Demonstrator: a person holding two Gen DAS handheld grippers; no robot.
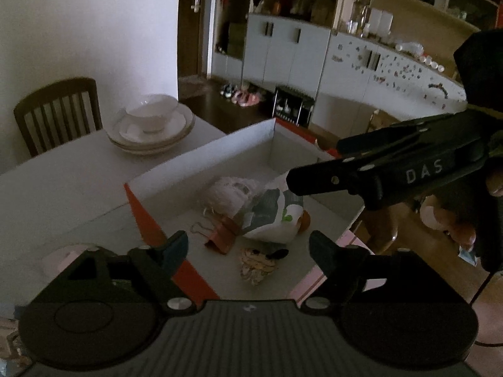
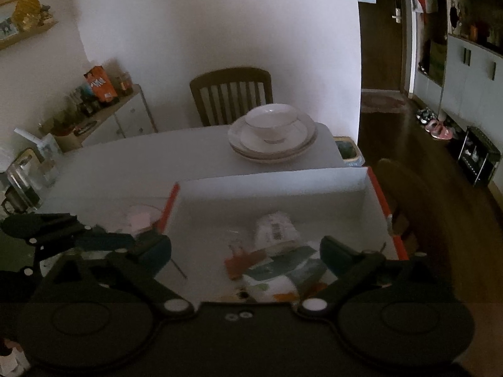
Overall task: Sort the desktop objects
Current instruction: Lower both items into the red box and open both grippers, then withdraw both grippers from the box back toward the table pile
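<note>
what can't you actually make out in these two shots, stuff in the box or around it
- Pink item on the table left of the box: left wrist view, half hidden by the left gripper; a blur in the right wrist view.
- White packet: right wrist view, label print blurred.
- Small orange thing: left wrist view, mostly behind the plastic bag.
- Box's near wall: cut off by each gripper body.
- Right gripper: nothing between its jaws.

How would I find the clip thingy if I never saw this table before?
Look in the white box with orange sides on the table. The pink binder clip lies near its front, beside the plastic bag. It alone has wire handles.
</note>
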